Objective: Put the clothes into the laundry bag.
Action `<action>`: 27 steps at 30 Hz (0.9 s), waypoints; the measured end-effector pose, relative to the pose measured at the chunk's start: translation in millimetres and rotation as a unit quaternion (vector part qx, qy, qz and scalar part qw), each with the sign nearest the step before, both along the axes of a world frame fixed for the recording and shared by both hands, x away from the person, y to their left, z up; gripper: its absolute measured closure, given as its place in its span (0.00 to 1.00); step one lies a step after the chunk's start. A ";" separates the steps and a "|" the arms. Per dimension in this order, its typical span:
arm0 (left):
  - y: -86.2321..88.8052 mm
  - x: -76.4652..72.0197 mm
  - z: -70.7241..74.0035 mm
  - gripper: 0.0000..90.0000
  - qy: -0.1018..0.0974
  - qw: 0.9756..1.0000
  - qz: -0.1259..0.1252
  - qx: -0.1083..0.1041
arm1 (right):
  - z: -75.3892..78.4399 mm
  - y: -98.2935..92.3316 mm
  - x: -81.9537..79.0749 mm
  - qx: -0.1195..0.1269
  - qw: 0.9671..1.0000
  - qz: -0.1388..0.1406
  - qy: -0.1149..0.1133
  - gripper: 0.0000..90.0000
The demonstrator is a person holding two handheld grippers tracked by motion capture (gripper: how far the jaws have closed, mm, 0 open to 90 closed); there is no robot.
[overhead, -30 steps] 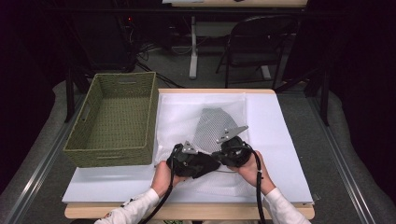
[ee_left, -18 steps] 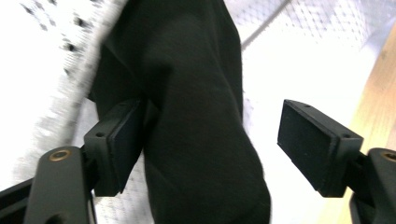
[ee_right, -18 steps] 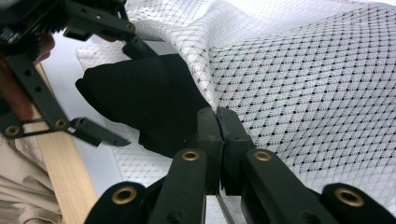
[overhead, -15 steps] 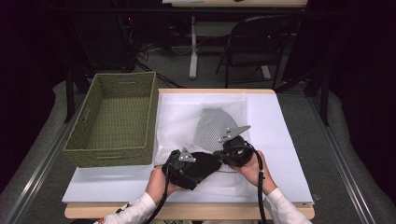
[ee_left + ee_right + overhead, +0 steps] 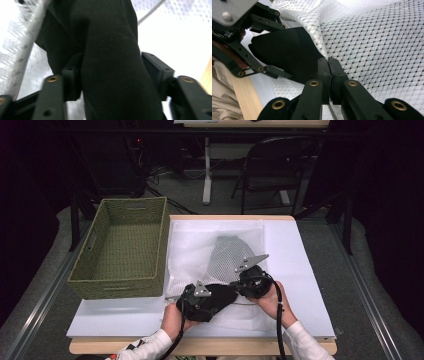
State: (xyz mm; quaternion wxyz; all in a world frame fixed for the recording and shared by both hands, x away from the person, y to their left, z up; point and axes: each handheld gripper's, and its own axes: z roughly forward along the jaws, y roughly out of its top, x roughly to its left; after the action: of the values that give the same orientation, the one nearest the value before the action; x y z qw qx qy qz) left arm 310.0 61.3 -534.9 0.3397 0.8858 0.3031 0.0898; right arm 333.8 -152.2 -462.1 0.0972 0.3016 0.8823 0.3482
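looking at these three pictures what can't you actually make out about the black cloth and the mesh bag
- Black cloth: left gripper view, too close; its shape and edges run off frame.
- Mesh bag: high view, its opening is hidden behind the left gripper and right gripper.
- Right gripper view: whether the shut jaws pinch mesh is unclear.

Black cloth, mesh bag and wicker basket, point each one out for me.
black cloth [image 5: 110,65]: left gripper view, on its bunched middle between the jaws.
mesh bag [image 5: 377,47]: right gripper view, on its netting.
wicker basket [image 5: 120,287]: high view, on its near wall.
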 end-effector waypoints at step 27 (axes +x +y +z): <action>-7.1 48.5 -1.3 0.71 -0.037 0.999 0.031 -0.004 | 1.6 2.7 -0.7 0.025 1.000 0.002 0.008 1.00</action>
State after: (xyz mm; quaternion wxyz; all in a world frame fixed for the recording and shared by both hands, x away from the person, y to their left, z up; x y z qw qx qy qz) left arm 358.5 54.2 -536.2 0.3514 0.8705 0.3184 0.1315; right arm 333.1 -149.5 -460.5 0.0820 0.3051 0.8743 0.3684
